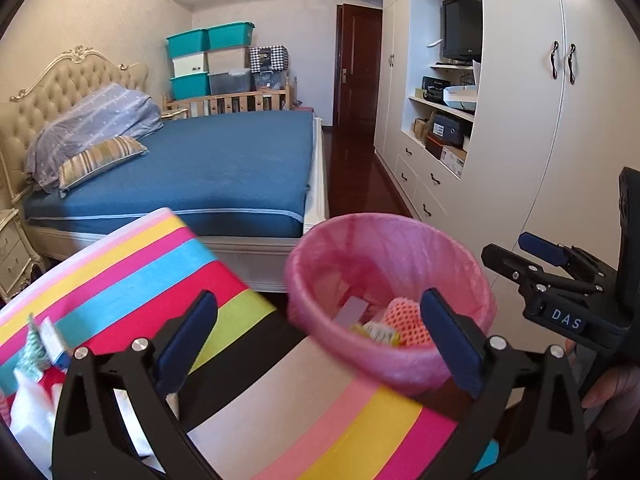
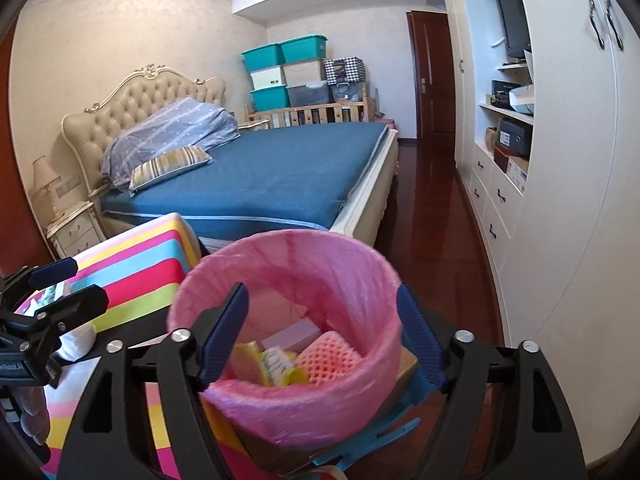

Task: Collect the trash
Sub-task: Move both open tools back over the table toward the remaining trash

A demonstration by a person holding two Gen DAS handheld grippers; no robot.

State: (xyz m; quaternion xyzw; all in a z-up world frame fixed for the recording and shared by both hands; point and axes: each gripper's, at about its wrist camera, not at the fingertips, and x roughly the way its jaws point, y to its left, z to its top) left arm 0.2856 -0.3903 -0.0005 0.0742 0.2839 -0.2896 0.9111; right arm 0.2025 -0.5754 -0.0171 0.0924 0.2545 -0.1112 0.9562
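A bin with a pink liner [image 1: 360, 222] [image 2: 288, 237] stands at the edge of the striped table [image 1: 132, 276]. Inside it lie a pink foam net [image 1: 404, 320] [image 2: 328, 356], a yellow wrapper [image 2: 280, 368] and a pale lilac box [image 2: 296, 332]. My left gripper [image 1: 320, 340] is open over the table beside the bin's near rim, with nothing between its fingers. My right gripper [image 2: 322, 336] is open above the bin's mouth, also empty. Each gripper shows in the other's view: the right gripper [image 1: 506, 248] and the left gripper [image 2: 80, 282]. A green-and-white wrapper [image 1: 32, 344] and white tissue [image 1: 28, 412] lie on the table at the left.
A bed with a blue mattress [image 1: 224, 168] stands behind the table. White wardrobes and shelves [image 1: 520, 120] line the right wall, with dark wooden floor [image 2: 440, 220] between them and the bed. A nightstand [image 2: 76, 228] is at the left. Storage boxes [image 1: 208, 60] are stacked at the back.
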